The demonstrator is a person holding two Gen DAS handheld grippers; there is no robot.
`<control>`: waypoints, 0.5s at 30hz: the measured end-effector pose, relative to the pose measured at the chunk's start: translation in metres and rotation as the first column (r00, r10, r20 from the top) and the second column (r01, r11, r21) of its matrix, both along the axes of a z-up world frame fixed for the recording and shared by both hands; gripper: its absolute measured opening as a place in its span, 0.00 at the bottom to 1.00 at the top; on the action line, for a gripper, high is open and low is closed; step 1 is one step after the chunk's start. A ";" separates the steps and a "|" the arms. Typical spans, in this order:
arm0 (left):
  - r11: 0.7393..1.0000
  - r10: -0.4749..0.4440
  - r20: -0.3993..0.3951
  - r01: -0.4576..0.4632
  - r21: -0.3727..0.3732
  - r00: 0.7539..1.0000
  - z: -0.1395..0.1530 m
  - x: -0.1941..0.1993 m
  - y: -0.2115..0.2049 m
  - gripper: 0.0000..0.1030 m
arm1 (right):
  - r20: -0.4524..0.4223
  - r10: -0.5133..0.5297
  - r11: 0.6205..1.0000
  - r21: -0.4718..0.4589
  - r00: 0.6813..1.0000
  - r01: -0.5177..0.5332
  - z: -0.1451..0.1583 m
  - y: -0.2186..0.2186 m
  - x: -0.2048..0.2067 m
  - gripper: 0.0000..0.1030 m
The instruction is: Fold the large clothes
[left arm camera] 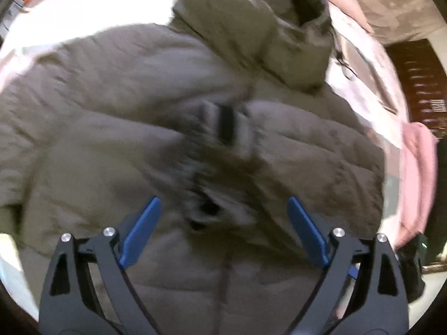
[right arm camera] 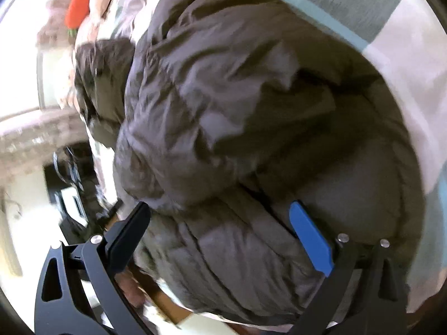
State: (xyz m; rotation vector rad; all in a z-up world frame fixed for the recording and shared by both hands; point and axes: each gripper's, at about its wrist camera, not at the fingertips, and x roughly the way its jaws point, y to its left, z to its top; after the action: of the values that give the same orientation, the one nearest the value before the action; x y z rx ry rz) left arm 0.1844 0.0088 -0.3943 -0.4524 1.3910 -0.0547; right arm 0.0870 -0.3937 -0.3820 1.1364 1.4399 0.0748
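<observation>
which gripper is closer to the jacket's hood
Left, as far as these views show. The left gripper hangs open over the jacket front, hood straight ahead. The right gripper, open, sits at the jacket's side, hood off left.

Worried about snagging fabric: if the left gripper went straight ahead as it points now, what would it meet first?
Most likely the puffy jacket: the open left gripper points at its rumpled middle, with nothing between, though blur hides the depth.
</observation>
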 end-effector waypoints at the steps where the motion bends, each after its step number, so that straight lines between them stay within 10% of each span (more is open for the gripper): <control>1: 1.000 0.003 -0.021 -0.003 -0.011 1.000 -0.007 0.003 -0.004 0.90 | -0.011 -0.032 0.999 0.009 0.999 0.033 -0.004 -0.004 0.003 0.97; 2: 1.000 0.002 -0.040 -0.002 -0.012 0.999 -0.013 0.003 -0.008 0.80 | -0.022 -0.054 0.998 0.015 0.998 0.055 -0.005 -0.006 0.006 0.97; 3: 1.000 0.003 -0.063 -0.003 0.003 0.998 -0.022 0.009 -0.012 0.39 | -0.032 -0.074 0.997 0.019 0.997 0.074 -0.007 -0.009 0.008 0.97; 5: 1.000 0.014 -0.089 -0.014 0.001 0.996 -0.035 0.020 -0.011 0.13 | -0.033 -0.102 0.995 0.021 0.994 0.103 -0.005 -0.014 0.013 0.97; 15: 0.994 0.052 -0.003 -0.051 0.097 0.999 -0.012 0.049 0.024 0.12 | 0.218 -0.017 0.995 -0.089 0.976 0.037 0.041 -0.013 0.042 0.97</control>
State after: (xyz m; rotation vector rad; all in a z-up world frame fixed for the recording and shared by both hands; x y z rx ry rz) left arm 0.2332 0.0326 -0.4062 -0.4078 1.3806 0.0559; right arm 0.1286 -0.4072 -0.3412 1.0381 1.2219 0.1089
